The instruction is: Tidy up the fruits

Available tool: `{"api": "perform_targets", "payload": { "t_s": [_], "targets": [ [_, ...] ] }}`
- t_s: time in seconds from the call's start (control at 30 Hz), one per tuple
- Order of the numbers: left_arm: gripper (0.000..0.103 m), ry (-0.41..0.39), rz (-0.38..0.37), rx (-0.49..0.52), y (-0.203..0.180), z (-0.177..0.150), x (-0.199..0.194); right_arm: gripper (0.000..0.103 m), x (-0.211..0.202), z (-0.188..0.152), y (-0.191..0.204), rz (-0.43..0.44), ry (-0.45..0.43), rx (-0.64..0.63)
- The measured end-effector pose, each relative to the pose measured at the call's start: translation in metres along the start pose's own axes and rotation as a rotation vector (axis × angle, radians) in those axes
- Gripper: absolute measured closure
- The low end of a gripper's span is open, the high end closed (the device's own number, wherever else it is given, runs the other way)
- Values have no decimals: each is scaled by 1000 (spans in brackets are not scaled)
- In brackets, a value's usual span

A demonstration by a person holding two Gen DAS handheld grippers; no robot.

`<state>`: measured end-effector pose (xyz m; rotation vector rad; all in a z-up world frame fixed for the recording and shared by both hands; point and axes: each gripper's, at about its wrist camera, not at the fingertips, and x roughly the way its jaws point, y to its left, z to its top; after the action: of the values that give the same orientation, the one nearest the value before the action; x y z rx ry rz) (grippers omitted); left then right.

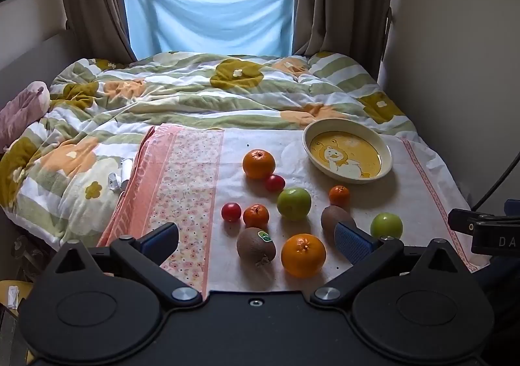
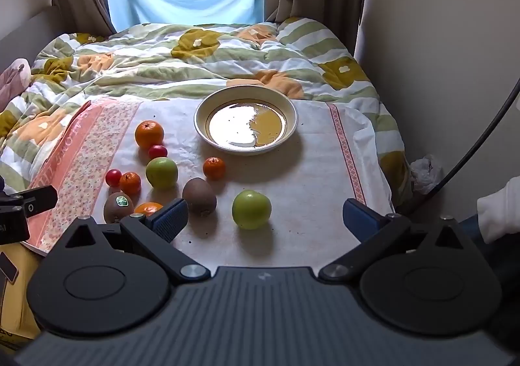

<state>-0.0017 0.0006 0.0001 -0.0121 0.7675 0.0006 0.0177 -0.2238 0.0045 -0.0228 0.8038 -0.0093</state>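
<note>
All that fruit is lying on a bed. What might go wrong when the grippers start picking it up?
The green apple is round and sits on soft cloth, so a nudge from the open right gripper might roll it away. The red tomato touches the large orange; grabbing one may shift the other.

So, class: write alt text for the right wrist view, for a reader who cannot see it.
An open right gripper hovers over a cloth-covered bed, a green apple lying between its fingers. Beyond sit an empty yellow bowl, oranges, kiwis, cherry tomatoes and another green apple, all outside the bowl.
</note>
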Motion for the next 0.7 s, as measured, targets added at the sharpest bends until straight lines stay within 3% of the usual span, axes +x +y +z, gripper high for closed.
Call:
{"api": "perform_targets", "payload": {
  "t_s": [0.23, 0.7],
  "targets": [
    [0, 11, -6, 6, 11, -2, -2, 0, 2, 0, 0, -4, 4, 7],
    [0, 6, 37, 40, -5, 1, 1, 0, 2, 0, -3, 0, 9, 10]
  ]
}}
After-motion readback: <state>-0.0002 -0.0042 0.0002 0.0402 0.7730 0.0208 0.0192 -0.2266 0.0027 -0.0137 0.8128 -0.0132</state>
